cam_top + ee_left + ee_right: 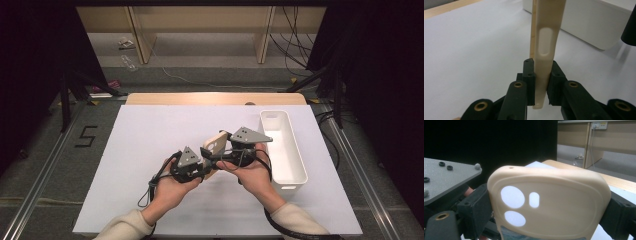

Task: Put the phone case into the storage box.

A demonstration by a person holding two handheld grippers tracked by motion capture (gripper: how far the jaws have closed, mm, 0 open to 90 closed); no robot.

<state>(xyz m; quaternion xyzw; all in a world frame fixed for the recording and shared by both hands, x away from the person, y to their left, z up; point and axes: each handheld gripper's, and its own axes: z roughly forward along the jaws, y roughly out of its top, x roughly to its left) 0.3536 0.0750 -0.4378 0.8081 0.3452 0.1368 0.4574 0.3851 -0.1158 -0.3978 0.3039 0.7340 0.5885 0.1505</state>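
Beige soft phone case, three camera cutouts

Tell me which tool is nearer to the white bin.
Right. The right tool sits just beside the white bin's left wall, its jaws straddling the cream phone case. The left tool, shut on the case's edge, sits farther left.

I see a white rectangular bin standing at the right side of the white table cover, its long side running away from me. A strip of bare wooden tabletop shows along the far edge. On the grey floor to the left, a black "5" is marked. Farther back stand light wooden furniture legs, with dark cables hanging at right.
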